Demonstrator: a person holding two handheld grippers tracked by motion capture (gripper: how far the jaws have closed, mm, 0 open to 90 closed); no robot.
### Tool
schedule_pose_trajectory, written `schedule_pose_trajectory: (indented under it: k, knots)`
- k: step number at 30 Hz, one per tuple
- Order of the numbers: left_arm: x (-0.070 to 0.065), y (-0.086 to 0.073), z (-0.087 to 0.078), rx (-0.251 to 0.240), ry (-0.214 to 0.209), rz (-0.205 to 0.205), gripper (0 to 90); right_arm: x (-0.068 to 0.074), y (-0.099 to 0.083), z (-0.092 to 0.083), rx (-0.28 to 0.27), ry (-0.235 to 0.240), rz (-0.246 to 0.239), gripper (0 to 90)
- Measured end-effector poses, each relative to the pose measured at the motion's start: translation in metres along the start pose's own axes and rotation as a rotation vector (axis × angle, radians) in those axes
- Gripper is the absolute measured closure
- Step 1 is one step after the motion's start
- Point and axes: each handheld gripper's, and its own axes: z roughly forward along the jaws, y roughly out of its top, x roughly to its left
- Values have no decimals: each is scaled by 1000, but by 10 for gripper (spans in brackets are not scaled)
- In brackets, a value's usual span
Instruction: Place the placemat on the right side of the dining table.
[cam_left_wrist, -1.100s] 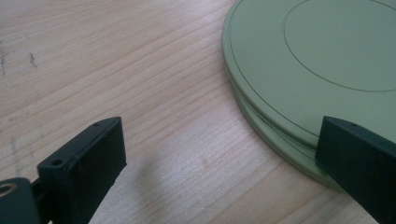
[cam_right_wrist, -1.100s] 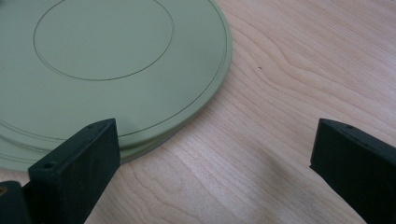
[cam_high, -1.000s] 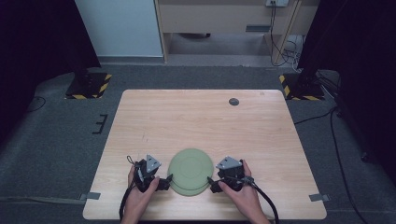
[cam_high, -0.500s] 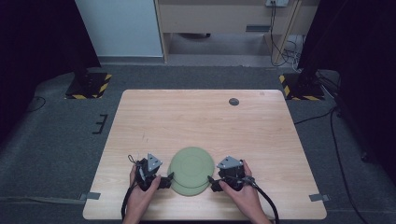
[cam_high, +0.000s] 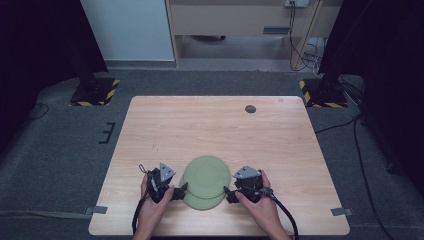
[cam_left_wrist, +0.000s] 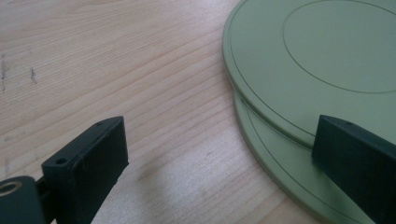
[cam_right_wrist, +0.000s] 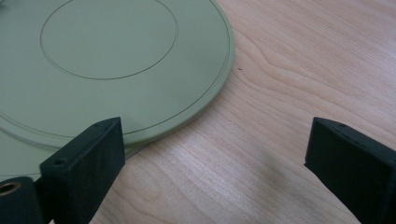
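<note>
**Top plate nudged askew on the stack**

Since half a second ago the two hand-held grippers have barely shifted; the upper disc now sits a little more off-centre over the lower one, toward 12 o'clock.

Two flat, round, matte sage-green plastic plates lie stacked near the 6 o'clock edge of the pale wood-grain counter. The upper green plate overhangs away from the person, leaving a crescent of the lower green plate showing at 6 o'clock. Each has a thin raised rim and a faintly scribed inner circle; the surfaces look smooth and slightly slippery.

The left hand-held gripper stands at the stack's 9 o'clock, its jaws wide apart and holding nothing; in the left gripper view one jaw hangs over the plates' edge, the other over bare wood. The right hand-held gripper stands at 3 o'clock, likewise spread wide and empty, one jaw over the rim.

The step looks like separating the plates. Done well, one hand-held gripper would pin the lower plate flat while the other takes only the upper rim where it overhangs, closing gently, since thin smooth rims may slide free.

A small dark round disc lies toward 1 o'clock, well apart.
</note>
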Motion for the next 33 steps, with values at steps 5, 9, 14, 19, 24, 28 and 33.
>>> schedule_pose_trajectory:
  k: [5,9,14,19,24,28,33]
  knots:
    - [-2,2,1,2,5,6,9,1,0,0,1,1,-5,41]
    - [-1,2,3,-6,6,-6,3,-1,1,3,6,-2,2,16]
    - [-2,1,1,-4,-1,-5,28,-4,3,1,17,17,20,65]
    - [-7,-1,-3,3,-22,10,24,-12,22,-10,55,74,2,53]
    - [-9,-1,-5,-5,-30,9,24,-20,44,-16,86,156,-19,68]
    - [-14,-1,-5,-6,-58,29,24,-29,60,-7,131,217,-6,109]
    - [-18,0,-2,-2,-66,43,25,-38,77,12,172,258,27,168]
